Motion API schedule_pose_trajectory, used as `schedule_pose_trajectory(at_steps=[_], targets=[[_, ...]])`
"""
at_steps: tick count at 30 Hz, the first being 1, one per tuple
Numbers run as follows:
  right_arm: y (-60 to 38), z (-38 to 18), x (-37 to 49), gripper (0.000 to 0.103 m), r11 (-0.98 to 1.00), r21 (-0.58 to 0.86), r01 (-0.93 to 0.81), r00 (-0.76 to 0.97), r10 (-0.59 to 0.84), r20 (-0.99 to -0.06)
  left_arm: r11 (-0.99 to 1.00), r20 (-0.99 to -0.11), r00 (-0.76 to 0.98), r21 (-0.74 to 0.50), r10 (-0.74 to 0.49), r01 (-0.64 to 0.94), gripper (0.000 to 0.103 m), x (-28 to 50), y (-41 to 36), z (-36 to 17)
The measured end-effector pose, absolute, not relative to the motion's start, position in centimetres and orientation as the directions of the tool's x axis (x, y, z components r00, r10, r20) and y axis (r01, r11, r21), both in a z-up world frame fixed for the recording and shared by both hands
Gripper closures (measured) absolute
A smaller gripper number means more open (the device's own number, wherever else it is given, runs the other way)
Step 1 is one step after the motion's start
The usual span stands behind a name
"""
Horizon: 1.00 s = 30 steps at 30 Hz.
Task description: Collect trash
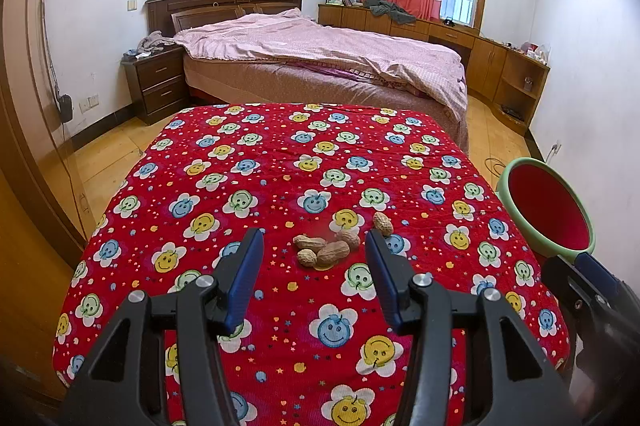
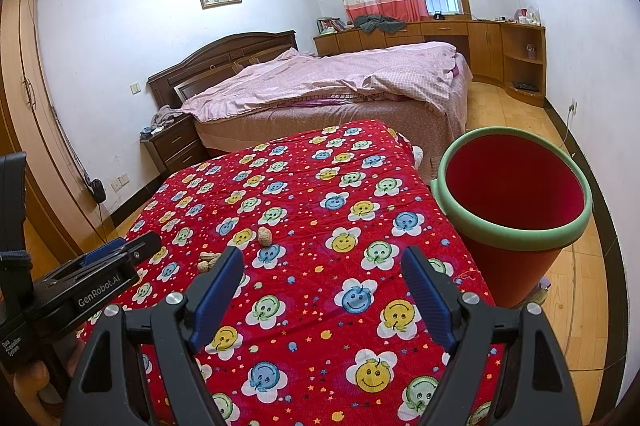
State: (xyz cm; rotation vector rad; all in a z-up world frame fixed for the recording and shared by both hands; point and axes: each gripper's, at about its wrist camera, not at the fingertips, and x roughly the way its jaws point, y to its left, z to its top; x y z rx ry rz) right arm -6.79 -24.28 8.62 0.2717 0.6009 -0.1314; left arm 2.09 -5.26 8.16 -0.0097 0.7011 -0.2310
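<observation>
Red cloth [image 1: 280, 162] printed with smiley flowers, spread over the table and filling the middle of both views. Peanut shells [image 1: 326, 246] heaped at lower centre of the left wrist view, just ahead of the left gripper [image 1: 314, 242], jaws about halfway apart with nothing between them; one more shell [image 1: 383, 223] just right of the heap. Right gripper [image 2: 322, 258] gaping wide and empty over the cloth, red bin with green rim [image 2: 516, 198] at right, off the table edge.
</observation>
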Motion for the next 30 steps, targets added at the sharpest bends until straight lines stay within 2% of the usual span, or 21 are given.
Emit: schedule_pose_trajectory(at_steps=[30], targets=[[-24.24, 8.62, -6.83, 0.02, 0.956, 0.215, 0.202, 0.816, -0.043, -0.576, 0.975, -0.639, 0.741, -0.077, -0.208, 0.207, 0.05, 2.22, -5.12, 8.24]])
